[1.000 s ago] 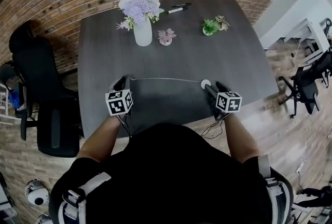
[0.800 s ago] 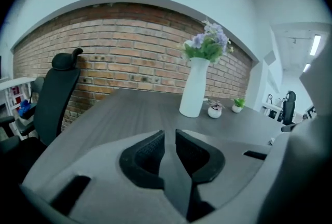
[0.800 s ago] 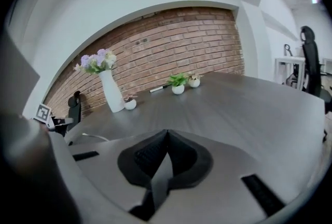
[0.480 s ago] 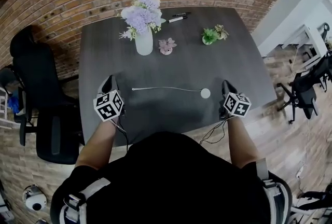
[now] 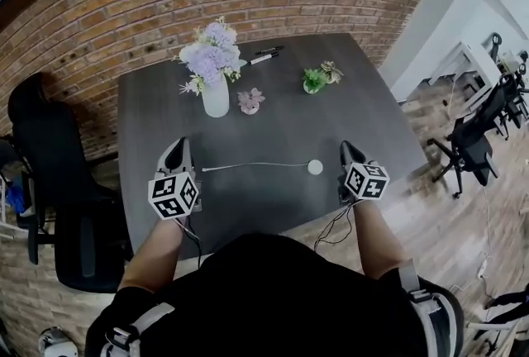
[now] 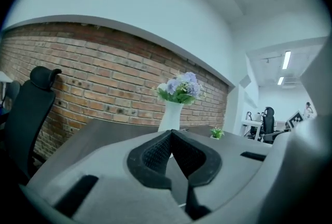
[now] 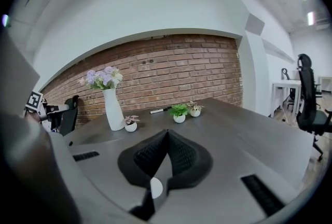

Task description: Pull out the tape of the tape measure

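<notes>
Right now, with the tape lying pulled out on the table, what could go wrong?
Both the left claw and the right claw are shut and empty, off to the sides of the tape. Unheld, the tape might snap back into its round case. The vase stands just beyond the tape's left end, so a careless swing might tip it.

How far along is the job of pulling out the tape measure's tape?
Done: the tape lies stretched in a line on the table, running left from its round white case. In hand: nothing. The left gripper and right gripper are both shut and empty, one off each end of the tape and not touching it. Left: seemingly nothing.
</notes>
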